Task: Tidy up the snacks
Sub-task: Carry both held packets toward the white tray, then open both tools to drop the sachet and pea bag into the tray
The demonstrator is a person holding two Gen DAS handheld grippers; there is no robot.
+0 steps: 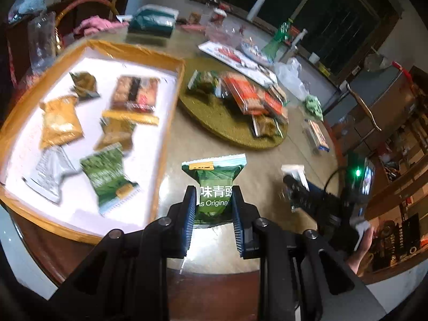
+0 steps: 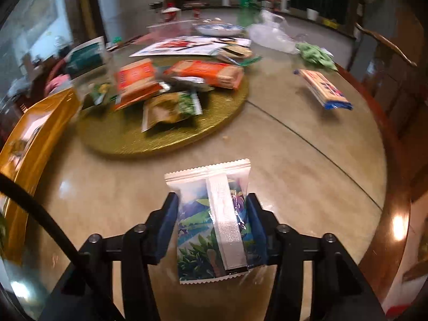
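Two grippers, one packet each: left gripper point(image 1: 213, 200) clamps a green foil pea packet point(image 1: 214, 184), right gripper point(image 2: 212, 211) pinches a white leafy-print wrapper point(image 2: 214, 219), both above the table. Six packets sit in the orange-rimmed white tray point(image 1: 171, 101).

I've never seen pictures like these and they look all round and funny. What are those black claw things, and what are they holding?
The black claws are grippers, squeeze tools a person holds, one in each hand. Each carries a small camera looking along its two fingers, which bends the picture round. One picture comes from the left gripper; it is shut on a green snack packet. The other comes from the right gripper, shut on a colourful packet with its silver seam facing us. Below is a big round table. On it sit a gold round board piled with snacks and an orange-rimmed tray where several packets already lie.
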